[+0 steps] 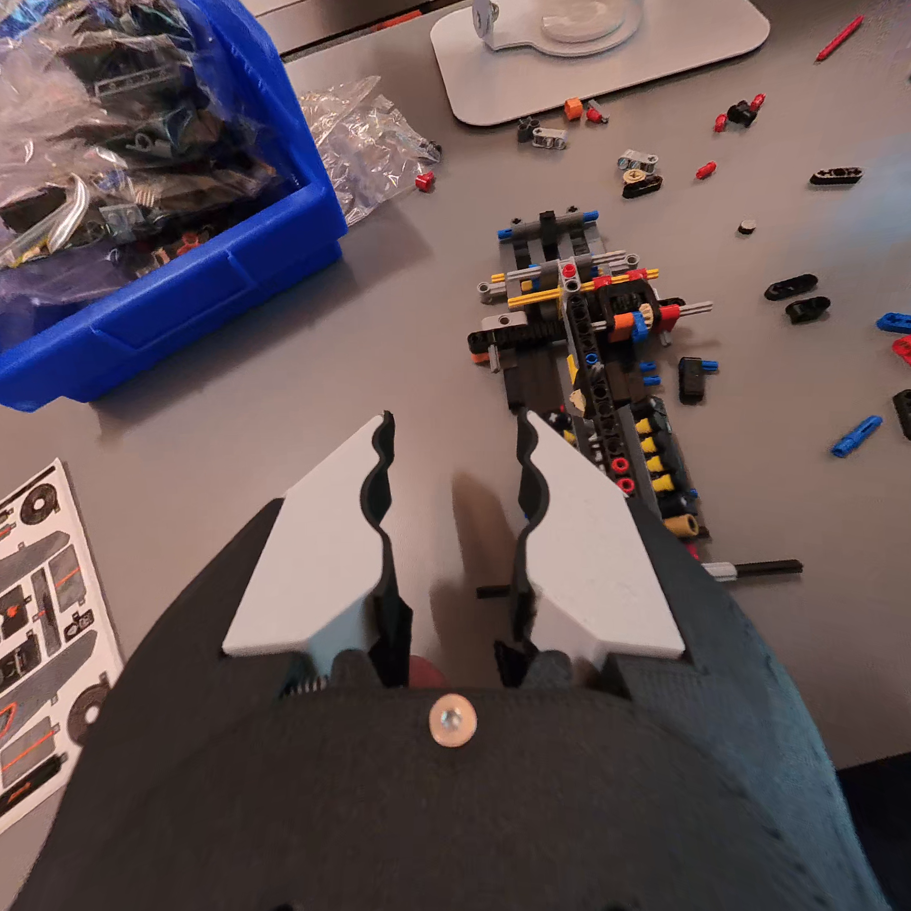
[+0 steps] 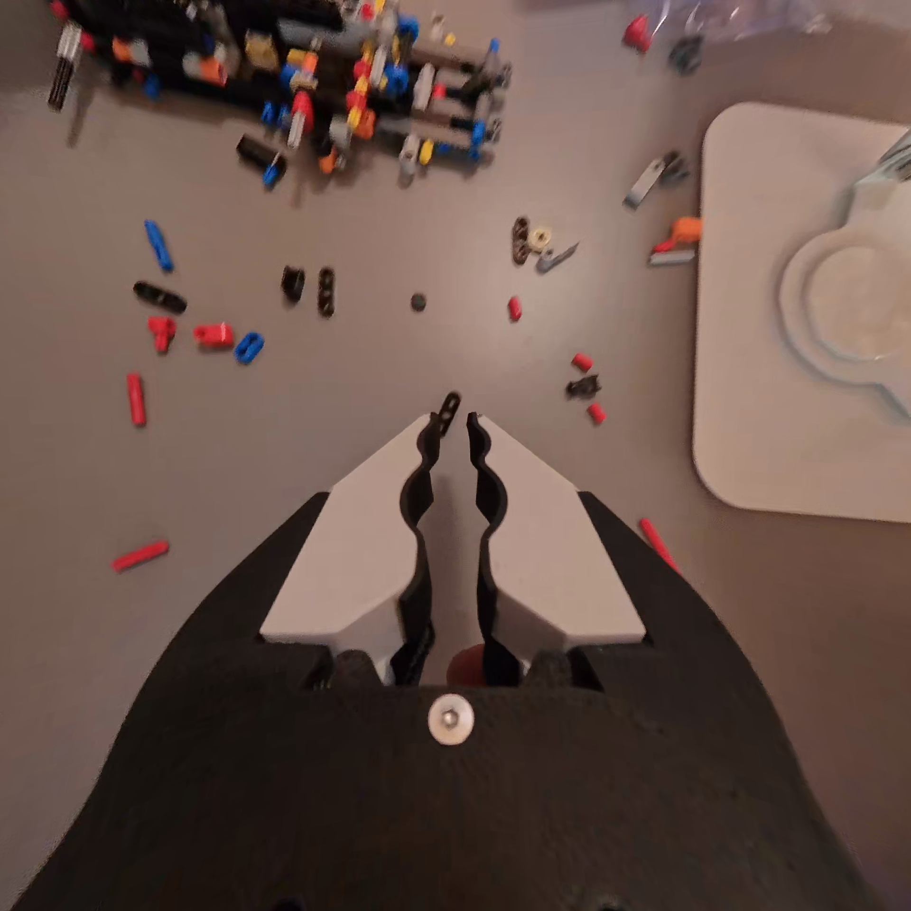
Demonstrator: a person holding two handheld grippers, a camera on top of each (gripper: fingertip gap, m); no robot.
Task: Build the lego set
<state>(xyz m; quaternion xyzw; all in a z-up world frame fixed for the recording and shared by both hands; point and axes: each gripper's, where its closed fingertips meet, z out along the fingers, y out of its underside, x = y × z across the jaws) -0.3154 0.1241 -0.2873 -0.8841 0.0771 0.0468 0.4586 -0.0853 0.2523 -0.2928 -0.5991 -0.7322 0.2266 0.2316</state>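
The part-built lego chassis (image 1: 581, 345), black and grey with yellow, red and blue pins, lies on the grey table ahead and right of my left gripper (image 1: 457, 421). That gripper is open and empty, and its right finger overlaps the chassis's near end. In the right wrist view the chassis (image 2: 305, 74) lies far off at the top left. My right gripper (image 2: 454, 418) has its jaws a narrow gap apart. A small black beam (image 2: 451, 404) lies at its left fingertip. I cannot tell if they touch. The same beam (image 1: 838, 175) shows on the table in the left wrist view.
A blue bin (image 1: 207, 305) full of bagged parts stands at the left, with an empty plastic bag (image 1: 365, 143) beside it. A sticker sheet (image 1: 39, 616) lies near left. A white stand base (image 1: 591, 59) sits at the back and also shows in the right wrist view (image 2: 764, 419). Loose red, blue and black pins (image 2: 212, 335) are scattered about. The gap from one gripper's tips to the other's is roughly 25 centimetres.
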